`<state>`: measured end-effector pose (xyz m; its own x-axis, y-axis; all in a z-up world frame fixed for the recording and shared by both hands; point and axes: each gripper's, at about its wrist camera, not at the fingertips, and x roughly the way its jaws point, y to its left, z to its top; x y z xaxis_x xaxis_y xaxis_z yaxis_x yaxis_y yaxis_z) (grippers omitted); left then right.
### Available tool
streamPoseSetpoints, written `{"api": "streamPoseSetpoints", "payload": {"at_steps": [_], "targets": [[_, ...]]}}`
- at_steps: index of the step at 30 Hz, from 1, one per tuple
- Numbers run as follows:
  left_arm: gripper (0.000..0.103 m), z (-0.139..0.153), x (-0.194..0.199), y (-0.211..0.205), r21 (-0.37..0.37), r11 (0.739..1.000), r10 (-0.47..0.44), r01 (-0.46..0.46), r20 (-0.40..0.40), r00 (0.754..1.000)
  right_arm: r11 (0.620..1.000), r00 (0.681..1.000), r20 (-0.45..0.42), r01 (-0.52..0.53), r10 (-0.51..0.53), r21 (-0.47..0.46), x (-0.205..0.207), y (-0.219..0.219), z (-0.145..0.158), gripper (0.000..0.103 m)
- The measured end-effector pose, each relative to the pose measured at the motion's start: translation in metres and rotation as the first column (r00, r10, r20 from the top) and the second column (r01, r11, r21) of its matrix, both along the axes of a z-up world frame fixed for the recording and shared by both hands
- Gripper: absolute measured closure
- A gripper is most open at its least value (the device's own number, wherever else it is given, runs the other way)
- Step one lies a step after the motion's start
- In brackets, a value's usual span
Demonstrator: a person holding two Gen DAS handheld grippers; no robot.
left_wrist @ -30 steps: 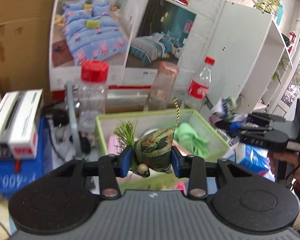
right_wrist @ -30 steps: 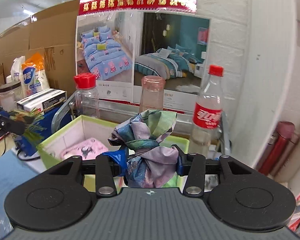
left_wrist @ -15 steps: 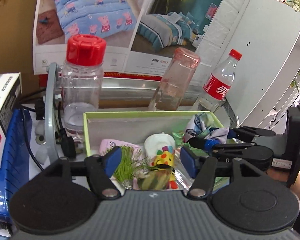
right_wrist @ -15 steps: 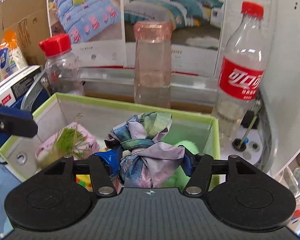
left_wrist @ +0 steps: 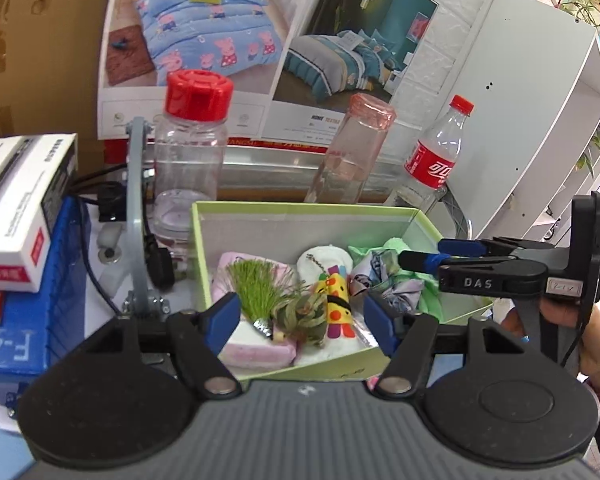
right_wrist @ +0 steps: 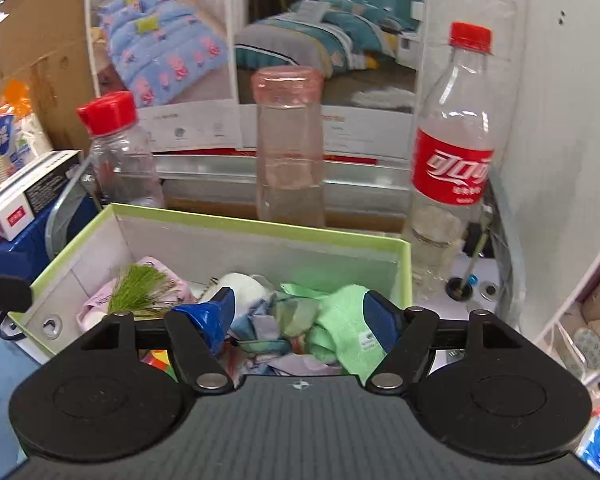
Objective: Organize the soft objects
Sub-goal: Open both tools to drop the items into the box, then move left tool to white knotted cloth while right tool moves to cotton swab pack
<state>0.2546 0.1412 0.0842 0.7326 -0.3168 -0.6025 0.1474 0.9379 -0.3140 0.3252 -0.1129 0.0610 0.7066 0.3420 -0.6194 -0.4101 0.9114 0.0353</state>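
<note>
Both your tongs have just been spreading and pinch nothing now, left gripper [left_wrist: 302, 320] over the tasselled pouch [left_wrist: 296, 316] at the green box [left_wrist: 300, 210] near edge, right gripper [right_wrist: 300, 314] above the knotted scarf [right_wrist: 276, 320] by its right wall, so both softies settle inside

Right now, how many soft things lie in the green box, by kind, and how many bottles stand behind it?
Tasselled sachet: 1
Pink pad: 1
White plush with a yellow figure: 1
Patterned cloth bundle: 1
Green towel: 1
Bottles: 3
Total: 5 soft things in the green box, 3 bottles.
</note>
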Motion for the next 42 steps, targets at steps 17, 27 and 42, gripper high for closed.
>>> {"api": "streamPoseSetpoints", "payload": {"at_steps": [17,27,42], "targets": [[0.032,-0.039,-0.072,-0.025,0.038,0.968,-0.235,0.248,-0.205,0.950,0.995,0.995,-0.047,-0.087,0.086,-0.039,-0.112,-0.046,-0.011,0.043],[0.030,-0.065,-0.030,-0.092,0.078,0.871,-0.415,0.485,-0.415,0.810,0.999,0.998,-0.036,-0.050,0.050,-0.006,-0.127,-0.070,-0.008,0.042],[0.026,-0.088,-0.048,0.017,0.158,0.964,-0.127,0.214,-0.434,0.892,0.999,0.993,-0.104,-0.047,0.047,0.001,-0.117,-0.068,-0.014,0.042]]}}
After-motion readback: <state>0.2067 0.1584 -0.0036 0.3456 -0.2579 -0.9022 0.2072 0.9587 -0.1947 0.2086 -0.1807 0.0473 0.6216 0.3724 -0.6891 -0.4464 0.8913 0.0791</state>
